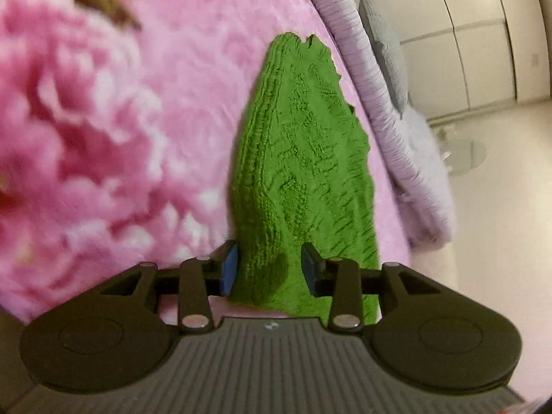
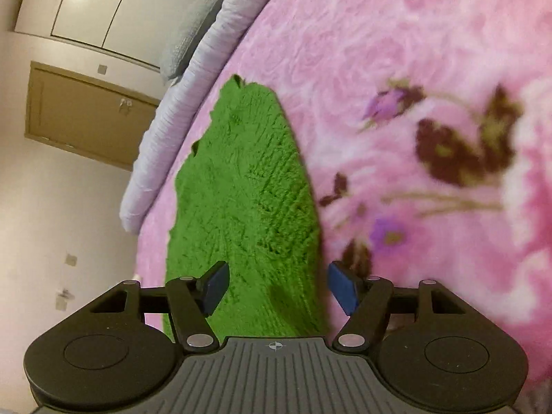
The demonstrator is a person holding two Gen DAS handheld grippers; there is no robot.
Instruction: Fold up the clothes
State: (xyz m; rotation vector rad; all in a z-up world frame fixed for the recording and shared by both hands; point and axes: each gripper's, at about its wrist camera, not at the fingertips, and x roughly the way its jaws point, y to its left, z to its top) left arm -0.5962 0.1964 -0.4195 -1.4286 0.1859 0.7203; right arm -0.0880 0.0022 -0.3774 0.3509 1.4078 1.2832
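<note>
From the left wrist camera, the left gripper (image 1: pixel 269 269) is pointing along a green knitted garment (image 1: pixel 300 172) that is lying on a pink floral blanket (image 1: pixel 103 120). Its blue pads (image 1: pixel 229 269) are standing apart with the near end of the knit between them, not pressing on it. A pale lilac quilt (image 1: pixel 386 110) is edging the bed beyond, with white wardrobe doors (image 1: pixel 465 34) behind.

From the right wrist camera, the right gripper (image 2: pixel 277 288) is spread wide, its jaws clear of the cloth, above the same green knitted garment (image 2: pixel 248 189), which is lying flat in a long narrow shape on the blanket (image 2: pixel 379 51). A wooden door (image 2: pixel 86 114) is showing at the left.

The garment seems to be lying folded lengthwise and released. The next move is probably a fresh grasp at one end, both grippers closing on the edge together, to fold it across.
</note>
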